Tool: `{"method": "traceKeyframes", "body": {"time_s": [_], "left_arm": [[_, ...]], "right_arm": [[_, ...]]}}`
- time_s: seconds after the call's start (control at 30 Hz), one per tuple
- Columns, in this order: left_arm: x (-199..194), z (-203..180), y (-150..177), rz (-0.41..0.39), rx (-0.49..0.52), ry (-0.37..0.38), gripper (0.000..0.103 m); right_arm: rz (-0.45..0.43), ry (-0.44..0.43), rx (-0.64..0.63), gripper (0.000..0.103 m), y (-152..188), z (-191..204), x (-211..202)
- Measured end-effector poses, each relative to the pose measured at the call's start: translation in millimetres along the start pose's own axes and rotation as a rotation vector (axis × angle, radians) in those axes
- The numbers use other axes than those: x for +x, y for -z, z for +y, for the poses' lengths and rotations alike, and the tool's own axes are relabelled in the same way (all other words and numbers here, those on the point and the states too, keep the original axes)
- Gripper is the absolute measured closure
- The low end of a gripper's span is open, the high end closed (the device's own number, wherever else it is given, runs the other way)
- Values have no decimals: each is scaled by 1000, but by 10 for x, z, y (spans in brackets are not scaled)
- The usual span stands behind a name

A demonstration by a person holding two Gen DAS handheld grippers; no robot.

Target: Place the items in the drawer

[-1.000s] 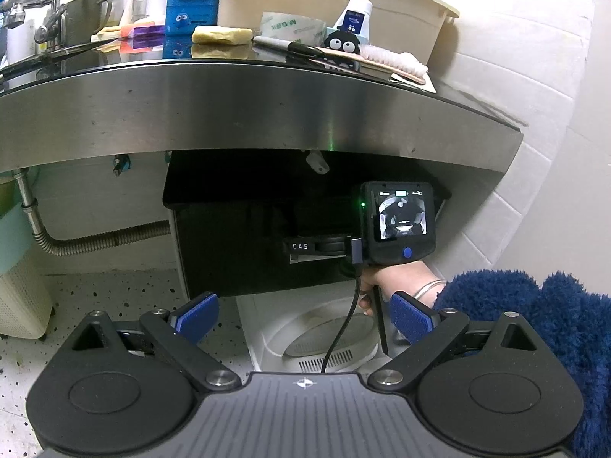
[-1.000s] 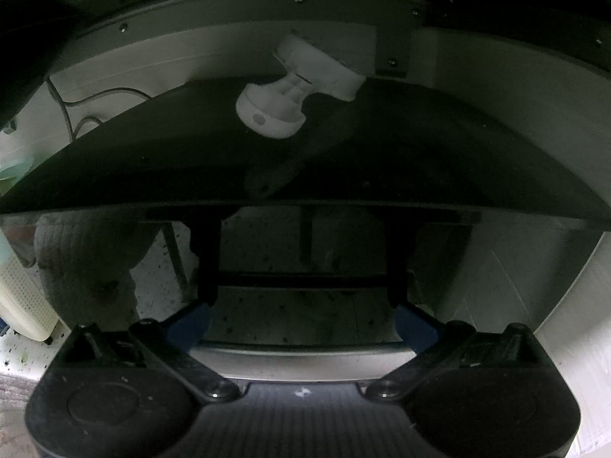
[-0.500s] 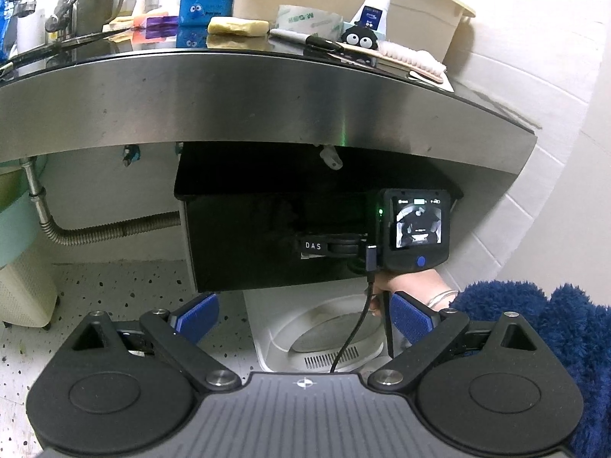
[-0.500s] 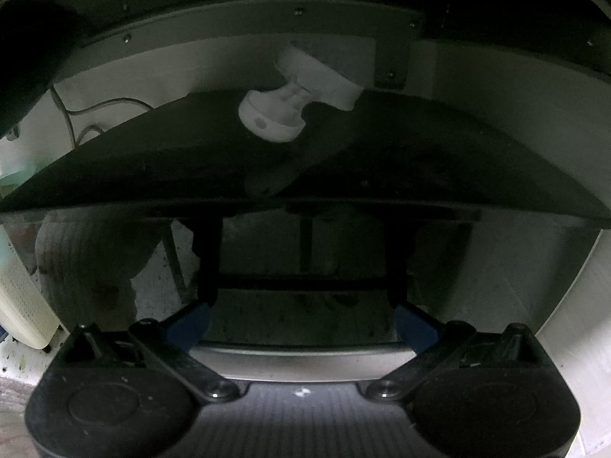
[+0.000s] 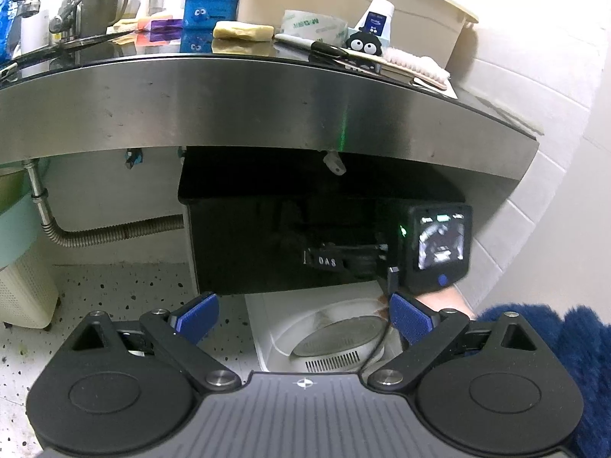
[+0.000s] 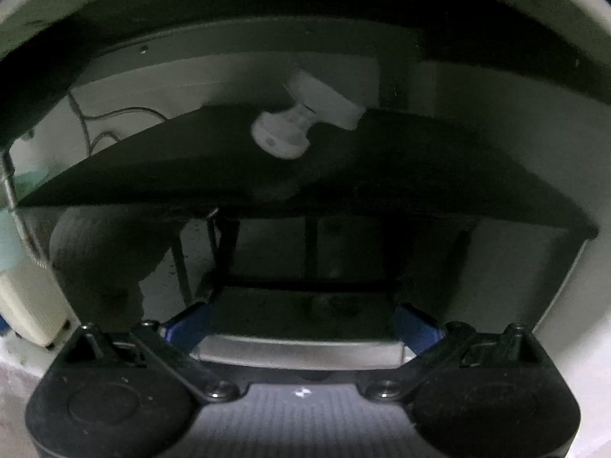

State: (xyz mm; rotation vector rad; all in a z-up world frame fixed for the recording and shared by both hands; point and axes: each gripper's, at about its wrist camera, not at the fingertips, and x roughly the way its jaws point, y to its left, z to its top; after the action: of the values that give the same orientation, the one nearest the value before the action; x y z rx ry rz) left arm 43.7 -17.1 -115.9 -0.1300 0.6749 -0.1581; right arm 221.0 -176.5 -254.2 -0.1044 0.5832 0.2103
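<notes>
While the items wait on the counter top, nothing is in the drawer [image 5: 275, 244] yet, and opening it looks like the step in hand. At far left in the left wrist view a metal cup [image 5: 101, 9] stands by the tap, then a blue box [image 5: 210, 9], a yellow soap bar [image 5: 243, 32], a tape roll [image 5: 315, 27], a black marker [image 5: 309, 42] and a pale brush [image 5: 414, 65] lie along the steel-edged counter [image 5: 267, 103]. Below it hangs the black drawer; the left gripper [image 5: 303, 316] is held back from it, jaws wide apart and empty. Further right, the right gripper [image 6: 303, 322] is up against the glossy drawer front, jaws also spread wide with nothing held. Whether its pads touch the front I cannot tell. My worry is that the smooth front offers no visible handle, so the pads could slip, and a hard tug might shake the crowded counter's items off.
</notes>
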Motion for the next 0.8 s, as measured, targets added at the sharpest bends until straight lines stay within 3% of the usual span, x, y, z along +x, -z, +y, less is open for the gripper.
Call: {"method": "traceKeyframes", "body": {"time_s": [0.37, 0.8], "left_arm": [[-28, -6, 6, -16, 3, -11, 6], [-62, -29, -5, -28, 22, -36, 6]], "right_arm": [[28, -88, 53, 0, -52, -47, -615], [-18, 3, 58, 0, -66, -44, -1500]]}}
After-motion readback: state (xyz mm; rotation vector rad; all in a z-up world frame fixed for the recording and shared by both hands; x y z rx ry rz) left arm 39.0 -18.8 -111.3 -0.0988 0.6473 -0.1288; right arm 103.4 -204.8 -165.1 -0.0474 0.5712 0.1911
